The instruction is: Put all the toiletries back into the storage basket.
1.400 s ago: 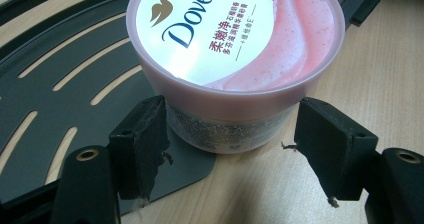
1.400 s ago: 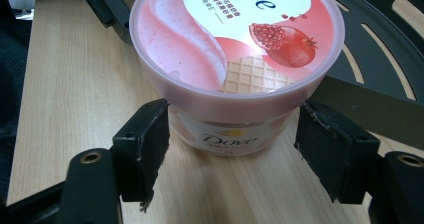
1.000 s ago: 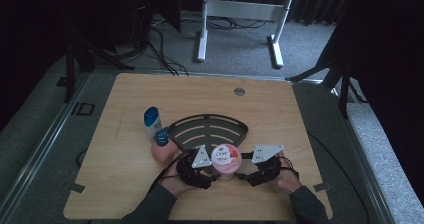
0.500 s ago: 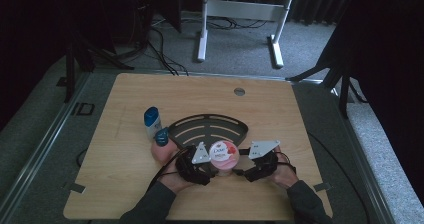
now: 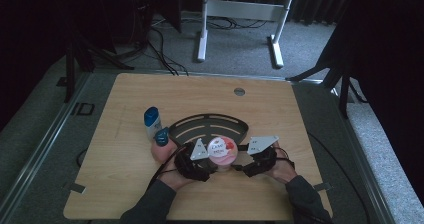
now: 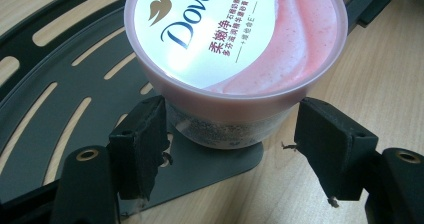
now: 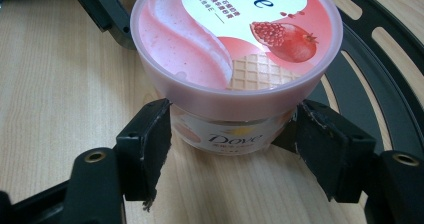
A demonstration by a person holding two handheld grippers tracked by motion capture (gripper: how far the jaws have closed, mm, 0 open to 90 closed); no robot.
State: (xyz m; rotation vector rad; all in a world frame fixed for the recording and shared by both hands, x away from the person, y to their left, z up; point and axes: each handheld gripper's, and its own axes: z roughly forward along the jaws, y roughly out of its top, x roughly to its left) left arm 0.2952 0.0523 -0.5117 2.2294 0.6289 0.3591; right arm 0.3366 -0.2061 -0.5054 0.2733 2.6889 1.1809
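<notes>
Dove tub (image 5: pixel 222 151), pink, pomegranate-print lid on, sits at the 6 o'clock edge of the black slotted tray (image 5: pixel 208 127), base half on the tray's near lip and half on the bench (image 5: pixel 310 114), as the left gripper view shows.

Left hand-held gripper (image 6: pixel 230 149): jaws spread, 1 pad on each side of the tub below the lid rim. The left pad looks to be touching or nearly touching the wall; the right pad has a clear gap. Not clamped.

Right hand-held gripper (image 7: pixel 230 144): same from the opposite side. Jaws apart and flanking the tub body, with both pads close to the wall; contact too tight to call, no squeeze evident.

In the high view, both hand-held grippers meet at the tub, left (image 5: pixel 200 160) at its 8 o'clock, right (image 5: pixel 252 160) at its 4 o'clock.

Progress, my read: approach and bracketing done on both sides. Left to do: close on the tub, then either lift it or hold the body and twist the lid.

Blue roll-on bottle (image 5: pixel 152 122) and blue-capped pink bottle (image 5: pixel 162 144) lie at the tray's 9 o'clock, untouched.
</notes>
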